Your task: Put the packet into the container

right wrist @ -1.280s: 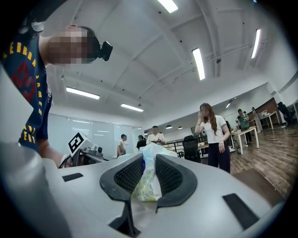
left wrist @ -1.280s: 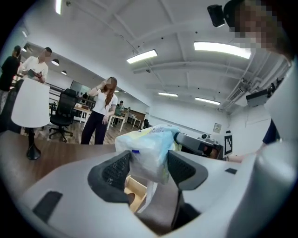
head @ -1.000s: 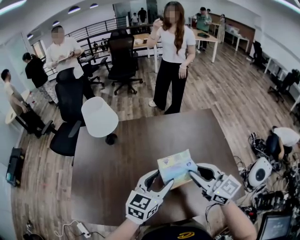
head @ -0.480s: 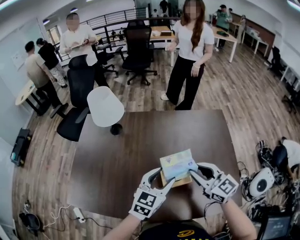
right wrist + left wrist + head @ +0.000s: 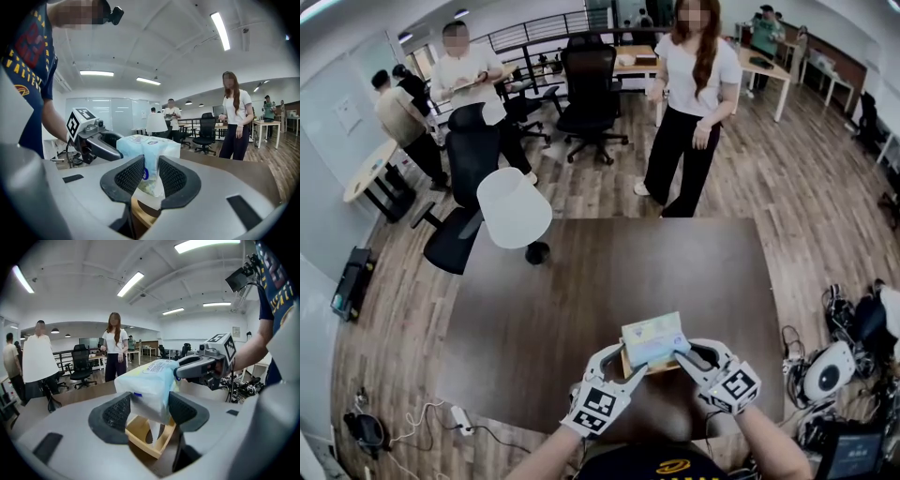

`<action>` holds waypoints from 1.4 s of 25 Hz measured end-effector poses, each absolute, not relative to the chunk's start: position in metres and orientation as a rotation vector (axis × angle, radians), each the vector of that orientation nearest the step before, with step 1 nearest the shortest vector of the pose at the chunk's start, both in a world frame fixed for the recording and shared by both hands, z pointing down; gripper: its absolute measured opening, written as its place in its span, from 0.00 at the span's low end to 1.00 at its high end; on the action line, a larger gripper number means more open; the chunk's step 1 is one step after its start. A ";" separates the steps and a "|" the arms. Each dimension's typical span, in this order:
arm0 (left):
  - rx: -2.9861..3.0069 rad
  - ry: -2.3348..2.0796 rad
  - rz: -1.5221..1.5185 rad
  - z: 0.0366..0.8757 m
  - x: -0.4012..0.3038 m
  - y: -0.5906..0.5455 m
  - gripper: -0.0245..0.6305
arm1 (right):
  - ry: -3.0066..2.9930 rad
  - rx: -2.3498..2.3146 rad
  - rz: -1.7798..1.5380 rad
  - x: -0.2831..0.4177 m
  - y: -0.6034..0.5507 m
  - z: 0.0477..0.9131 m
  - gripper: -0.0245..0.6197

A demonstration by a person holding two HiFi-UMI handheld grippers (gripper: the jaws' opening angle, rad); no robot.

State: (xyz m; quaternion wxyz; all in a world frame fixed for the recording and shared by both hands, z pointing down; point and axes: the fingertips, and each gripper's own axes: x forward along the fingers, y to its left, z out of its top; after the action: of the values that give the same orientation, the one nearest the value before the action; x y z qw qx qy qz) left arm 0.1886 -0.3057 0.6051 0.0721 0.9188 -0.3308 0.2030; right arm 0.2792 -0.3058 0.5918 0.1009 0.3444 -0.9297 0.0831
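Left gripper jaws are spread wide but clamped on the sides of the packet. Right gripper jaws pinch its other end, narrow gap. Packet hangs between both, directly over the small open wooden container on the worktop, lower edge at the opening.

Navy shirt (yellow print), white grippers

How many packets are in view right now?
1. The packet, gripped by the left gripper and right gripper, is over the wooden container; the container's inside is partly hidden.
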 end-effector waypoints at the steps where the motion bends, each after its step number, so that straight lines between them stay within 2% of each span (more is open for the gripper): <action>1: 2.759 -0.989 0.622 0.611 0.188 -0.305 0.43 | -2.738 1.011 0.236 0.279 -0.305 0.598 0.17; 19: 2.737 -0.868 0.892 0.706 0.184 -0.290 0.42 | -2.512 0.973 0.197 0.280 -0.291 0.690 0.17; 35: 2.724 -0.842 1.004 0.732 0.186 -0.293 0.42 | -2.401 0.980 0.159 0.282 -0.293 0.718 0.18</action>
State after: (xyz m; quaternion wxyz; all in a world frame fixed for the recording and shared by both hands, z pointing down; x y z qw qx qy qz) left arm 0.1855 -0.2925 0.7318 0.0594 0.8996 -0.2782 0.3315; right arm 0.2825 -0.2929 0.7175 0.2686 0.3633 -0.8902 0.0590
